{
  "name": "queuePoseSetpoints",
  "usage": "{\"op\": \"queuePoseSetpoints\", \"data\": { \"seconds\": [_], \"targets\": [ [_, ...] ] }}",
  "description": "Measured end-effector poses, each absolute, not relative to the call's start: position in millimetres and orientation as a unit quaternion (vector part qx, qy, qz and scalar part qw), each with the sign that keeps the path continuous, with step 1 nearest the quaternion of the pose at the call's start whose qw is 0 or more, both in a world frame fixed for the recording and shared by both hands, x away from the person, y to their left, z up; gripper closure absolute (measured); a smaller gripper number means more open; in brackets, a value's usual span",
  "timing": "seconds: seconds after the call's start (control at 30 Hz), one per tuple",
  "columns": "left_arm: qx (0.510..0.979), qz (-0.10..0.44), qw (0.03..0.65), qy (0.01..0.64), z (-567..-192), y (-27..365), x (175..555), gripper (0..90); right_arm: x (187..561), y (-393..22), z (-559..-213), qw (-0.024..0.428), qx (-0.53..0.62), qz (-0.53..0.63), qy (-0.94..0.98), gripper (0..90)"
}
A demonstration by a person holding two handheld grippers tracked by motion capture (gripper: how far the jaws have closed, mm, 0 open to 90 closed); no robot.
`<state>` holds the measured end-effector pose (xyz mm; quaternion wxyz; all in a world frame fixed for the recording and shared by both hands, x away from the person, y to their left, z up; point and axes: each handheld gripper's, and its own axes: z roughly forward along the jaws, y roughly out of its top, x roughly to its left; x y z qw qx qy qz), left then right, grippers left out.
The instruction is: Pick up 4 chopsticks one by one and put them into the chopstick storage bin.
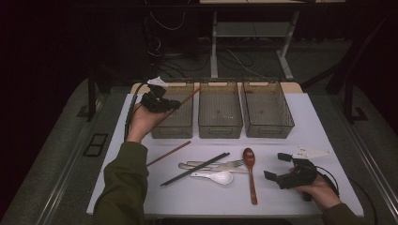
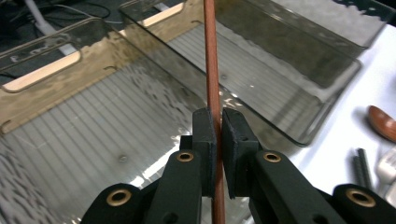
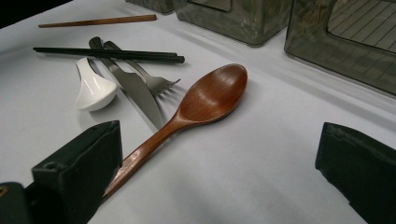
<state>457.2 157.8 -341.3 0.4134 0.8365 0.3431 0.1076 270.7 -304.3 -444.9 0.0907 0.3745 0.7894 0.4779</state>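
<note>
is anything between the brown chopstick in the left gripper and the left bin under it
Nothing visible: the left gripper holds the brown chopstick above the open-topped left bin, whose visible floor is bare.

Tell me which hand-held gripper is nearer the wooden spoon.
Right. The right hand-held gripper rests open on the table just beside the wooden spoon; the left hand-held gripper is up over the left bin, clamping a brown chopstick.

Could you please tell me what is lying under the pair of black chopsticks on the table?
The black chopsticks lie across a knife, a fork and the handle of a white spoon. How the handles lie beneath them is covered.
</note>
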Motion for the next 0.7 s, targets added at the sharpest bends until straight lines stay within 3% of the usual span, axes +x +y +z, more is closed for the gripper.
{"op": "queuePoseSetpoints", "data": {
  "seconds": [0.7],
  "targets": [
    [0.81, 0.121, 0.409, 0.404, -354, 166, 505, 83.3, 271, -306, -444, 0.086, 0.375, 0.482, 0.787, 0.7]
  ]
}}
